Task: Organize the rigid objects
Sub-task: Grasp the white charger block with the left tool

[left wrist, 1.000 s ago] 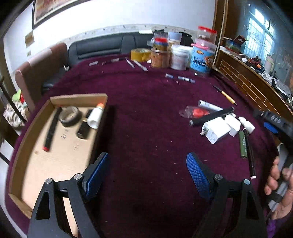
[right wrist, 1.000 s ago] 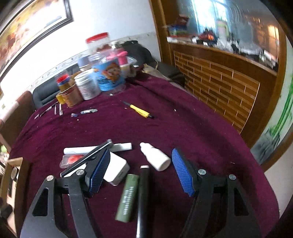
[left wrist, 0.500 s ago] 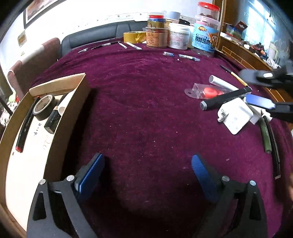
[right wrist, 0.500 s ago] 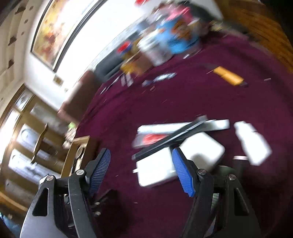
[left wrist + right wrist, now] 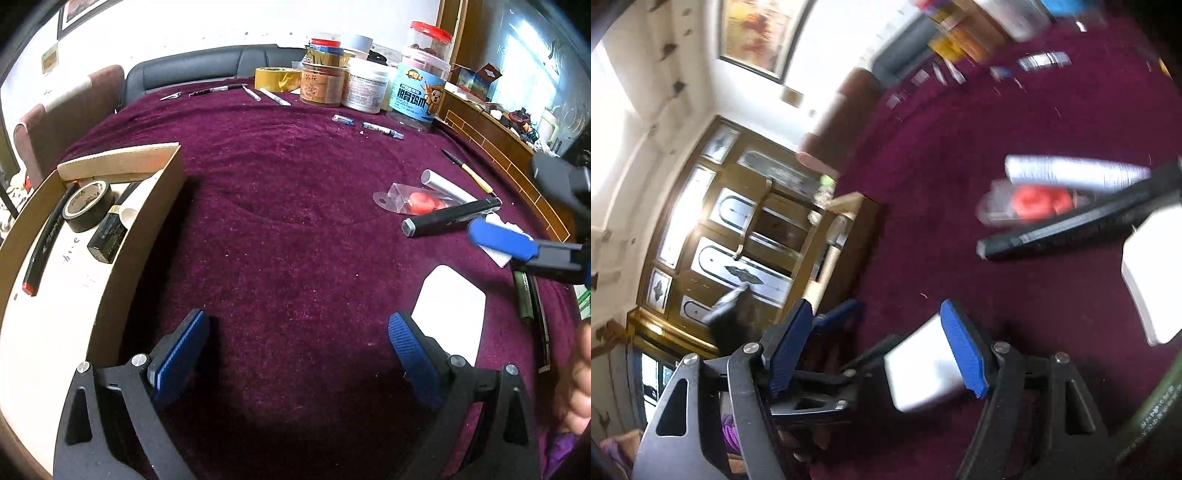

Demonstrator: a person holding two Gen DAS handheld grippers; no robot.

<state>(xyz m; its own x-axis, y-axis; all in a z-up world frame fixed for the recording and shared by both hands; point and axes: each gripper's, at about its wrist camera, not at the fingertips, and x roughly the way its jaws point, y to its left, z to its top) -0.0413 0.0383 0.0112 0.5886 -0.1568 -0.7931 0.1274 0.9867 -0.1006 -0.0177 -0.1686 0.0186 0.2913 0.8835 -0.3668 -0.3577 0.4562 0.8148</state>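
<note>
Cardboard box (image 5: pixel 144 218) is seen at the table's left w/ a few items already sorted in: black tape roll (image 5: pixel 86 205), a small black battery-like block (image 5: pixel 108 236), a black rod w/ red tip (image 5: pixel 46 240) and a white bottle (image 5: pixel 135 206) partly hidden by the box wall. Roughly a third of the loose items is judged done. Left on the purple cloth (image 5: pixel 295 229), well apart from the box: white charger (image 5: pixel 448 306), black marker (image 5: pixel 450 219), white tube (image 5: pixel 443 182), packet w/ red discs (image 5: pixel 413 197), a green stick (image 5: pixel 524 295), plus a yellow-black pen (image 5: pixel 469 171) farther back. Left gripper (image 5: pixel 295 354) is held wide apart over bare cloth, nothing btw. its pads, charger just beside its right pad. Right gripper (image 5: pixel 871 343) is also apart & unloaded, tilted, above the charger (image 5: pixel 923 369); this view is blurred. Jars (image 5: pixel 369 88) at the far edge are prob. not part of the job.
</note>
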